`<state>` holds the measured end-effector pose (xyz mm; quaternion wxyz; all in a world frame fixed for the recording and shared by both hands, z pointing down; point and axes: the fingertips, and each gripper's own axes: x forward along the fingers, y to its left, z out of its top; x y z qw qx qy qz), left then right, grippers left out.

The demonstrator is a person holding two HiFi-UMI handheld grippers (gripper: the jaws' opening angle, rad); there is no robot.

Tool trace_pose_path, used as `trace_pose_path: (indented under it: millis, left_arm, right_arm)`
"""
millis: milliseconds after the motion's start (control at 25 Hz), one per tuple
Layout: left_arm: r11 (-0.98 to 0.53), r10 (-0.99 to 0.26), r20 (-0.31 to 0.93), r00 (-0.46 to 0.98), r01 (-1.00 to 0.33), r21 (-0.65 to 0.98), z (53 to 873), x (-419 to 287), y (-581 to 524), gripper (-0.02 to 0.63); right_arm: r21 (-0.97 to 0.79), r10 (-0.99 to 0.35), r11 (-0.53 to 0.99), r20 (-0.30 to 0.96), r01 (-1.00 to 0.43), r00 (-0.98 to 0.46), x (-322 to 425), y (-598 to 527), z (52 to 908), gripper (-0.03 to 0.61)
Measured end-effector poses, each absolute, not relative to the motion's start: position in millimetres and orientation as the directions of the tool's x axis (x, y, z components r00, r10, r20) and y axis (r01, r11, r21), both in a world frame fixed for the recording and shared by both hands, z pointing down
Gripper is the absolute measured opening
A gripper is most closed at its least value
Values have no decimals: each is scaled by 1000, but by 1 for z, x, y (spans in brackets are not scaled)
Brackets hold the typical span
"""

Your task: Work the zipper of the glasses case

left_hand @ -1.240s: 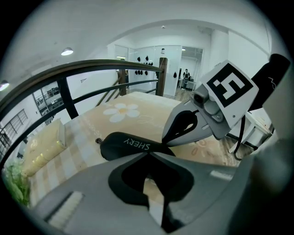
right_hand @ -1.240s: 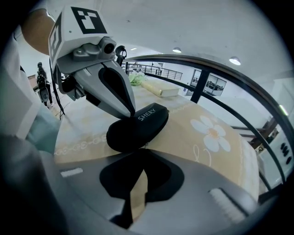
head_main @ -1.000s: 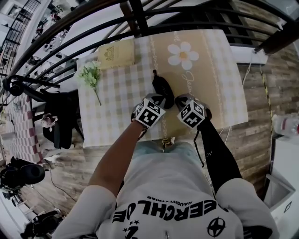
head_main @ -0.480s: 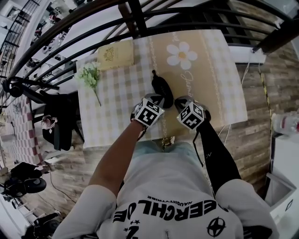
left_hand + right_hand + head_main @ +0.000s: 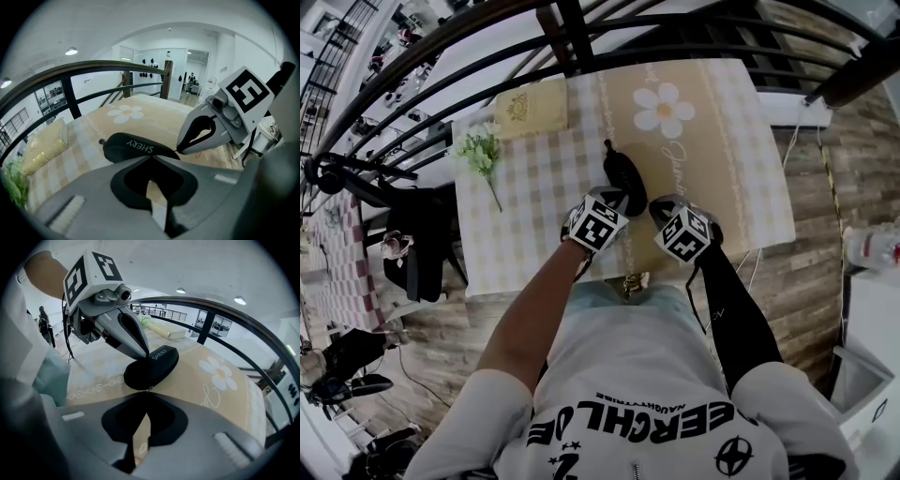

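Black glasses case (image 5: 625, 178) lies in the middle of the bench (image 5: 525, 225). Left gripper (image 5: 152, 157) jaws are closed, tips against its top; right gripper (image 5: 148, 392) jaws seem pinched on the small metal zipper pull (image 5: 149, 388). The case looks light, semi-stiff and apt to slide: steady the shell, draw by the pull

Head view: the near end of the glasses case (image 5: 625, 178) is covered by the left gripper (image 5: 617, 199) and right gripper (image 5: 658, 210), so the contact points are unseen.

Right gripper view: a tiny metal bit (image 5: 148, 389) sits at the closed jaw tips, too small to identify.

Left gripper view: the case's near edge is hidden behind the gripper's own jaws. The flower sprig (image 5: 11, 185) is blurred and cut off at the left.

The table's (image 5: 750, 187) near edge is partly hidden by the person's arms.
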<state>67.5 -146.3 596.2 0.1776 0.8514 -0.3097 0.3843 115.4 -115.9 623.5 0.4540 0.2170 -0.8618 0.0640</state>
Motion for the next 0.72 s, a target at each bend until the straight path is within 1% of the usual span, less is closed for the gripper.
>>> trace_pose_path:
  millis: [200,400,560,720]
  left_arm:
    - [-738,-399,757,516,-671,68,597,69,-147,107]
    - [-742,-404,755,516,-668,60,596,72,-148,107]
    - [-742,-404,757,514,-668,57,595,72,-148,107]
    - [-779,-390,777,495,-627,8,595,73,-145,109]
  right_arm:
    - [61,-276,914,819,-401,-504,112,-97,630,31]
    - [44,-265,917,810,-397,-522,99,-82,631,31]
    - [48,-276,912,805,-406,-525,90,-79,630,29]
    - [43,-299,896,793,-442,-530,98,-82,628,29]
